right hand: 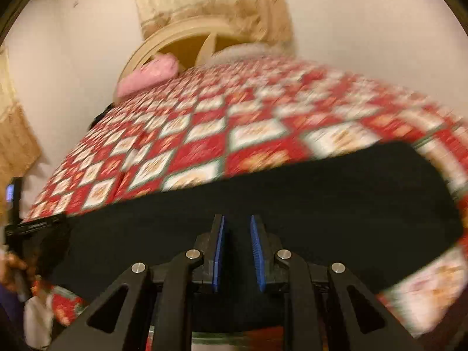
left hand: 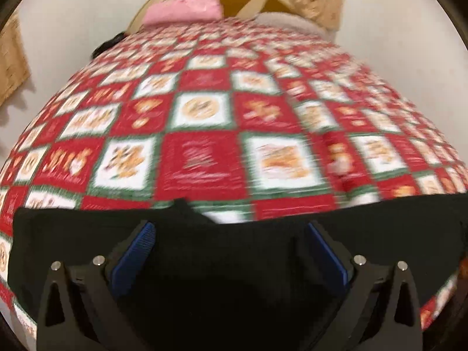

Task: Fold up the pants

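Black pants (left hand: 87,234) spread across the quilted bed (left hand: 204,158). Left hand-held gripper (left hand: 231,228) gaping wide above them, gripping nothing; right hand-held gripper (right hand: 237,222) narrowed, small gap, nothing clamped.

I can read no text anywhere; the writing on my quilt (left hand: 204,158) squares is blurred past reading.

left hand-held gripper (left hand: 229,228): jaws wide apart | over black pants (left hand: 73,231) | on checkered quilt (left hand: 204,111)
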Available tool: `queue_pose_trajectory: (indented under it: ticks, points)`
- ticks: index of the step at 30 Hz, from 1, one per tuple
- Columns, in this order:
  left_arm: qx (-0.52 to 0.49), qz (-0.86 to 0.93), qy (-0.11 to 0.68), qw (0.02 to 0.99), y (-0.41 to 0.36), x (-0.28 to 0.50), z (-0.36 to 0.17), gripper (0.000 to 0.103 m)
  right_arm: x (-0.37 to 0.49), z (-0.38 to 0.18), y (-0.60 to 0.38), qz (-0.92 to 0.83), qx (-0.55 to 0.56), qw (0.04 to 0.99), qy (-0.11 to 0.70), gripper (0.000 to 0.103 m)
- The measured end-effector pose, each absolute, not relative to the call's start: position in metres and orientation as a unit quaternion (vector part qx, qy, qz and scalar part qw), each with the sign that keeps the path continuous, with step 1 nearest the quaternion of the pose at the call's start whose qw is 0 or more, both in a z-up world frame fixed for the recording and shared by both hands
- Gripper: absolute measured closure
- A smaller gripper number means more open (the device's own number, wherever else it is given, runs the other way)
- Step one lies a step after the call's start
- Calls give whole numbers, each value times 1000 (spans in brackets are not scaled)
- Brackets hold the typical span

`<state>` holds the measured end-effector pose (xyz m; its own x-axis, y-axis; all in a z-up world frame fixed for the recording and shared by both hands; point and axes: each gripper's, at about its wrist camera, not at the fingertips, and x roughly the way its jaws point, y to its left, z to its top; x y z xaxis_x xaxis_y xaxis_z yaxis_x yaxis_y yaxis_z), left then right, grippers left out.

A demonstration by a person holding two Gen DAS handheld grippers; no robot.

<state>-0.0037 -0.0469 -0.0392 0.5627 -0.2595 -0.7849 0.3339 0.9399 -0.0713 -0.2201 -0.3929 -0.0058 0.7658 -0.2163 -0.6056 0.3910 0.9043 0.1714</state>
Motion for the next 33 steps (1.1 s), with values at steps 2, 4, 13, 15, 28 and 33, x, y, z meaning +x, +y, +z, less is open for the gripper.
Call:
queue_pose_trajectory:
  ticks: [2, 4, 13, 15, 28, 33]
  points:
    - [37, -194, 421, 885, -59, -17, -32, 0, -237, 8, -413, -196, 151, 935, 253, 84]
    - [30, -213, 412, 885, -69, -24, -31, 0, -246, 11, -438, -229, 179, 926, 242, 84]
    - [40, -218, 445, 868, -104, -41, -68, 0, -235, -13, -515, -266, 168, 905, 285, 84]
    - [64, -208, 433, 875, -109, -45, -71, 0, -228, -11, -518, -257, 156, 904, 303, 84]
    - [82, -197, 412, 886, -111, -49, -76, 0, -370, 9, -545, -241, 344, 898, 131, 84]
    - [82, -197, 409, 887, -110, -50, -77, 0, -377, -26, -528, -233, 368, 888, 148, 84]
